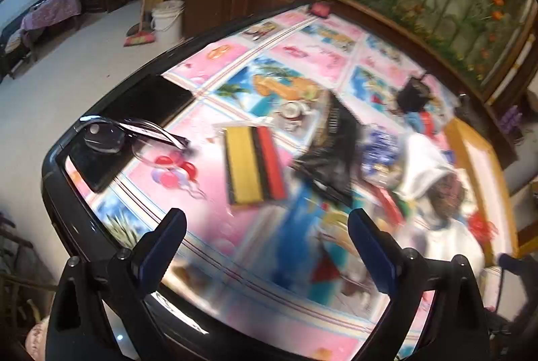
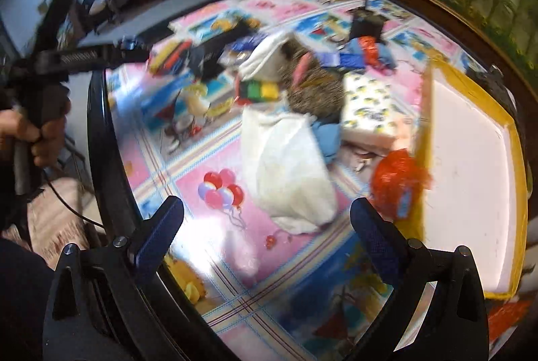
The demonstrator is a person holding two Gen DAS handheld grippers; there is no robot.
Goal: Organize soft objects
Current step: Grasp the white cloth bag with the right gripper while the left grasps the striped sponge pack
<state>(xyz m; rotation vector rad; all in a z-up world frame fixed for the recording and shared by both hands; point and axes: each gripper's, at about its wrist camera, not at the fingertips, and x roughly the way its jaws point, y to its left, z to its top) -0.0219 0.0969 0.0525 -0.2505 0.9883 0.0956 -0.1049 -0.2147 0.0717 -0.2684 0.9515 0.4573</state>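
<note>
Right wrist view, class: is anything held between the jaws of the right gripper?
No: the right gripper has its jaws wide apart with only the patterned tablecloth showing between them, and the white cloth lies beyond them.

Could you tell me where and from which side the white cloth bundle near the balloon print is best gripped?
Judging by its pose, grip the white cloth bundle across its narrower upper end, where the fabric bunches. Come from above with the open right gripper, fingers either side of its long axis. The balloon print side looks clear, while blue fabric crowds the other.
</note>
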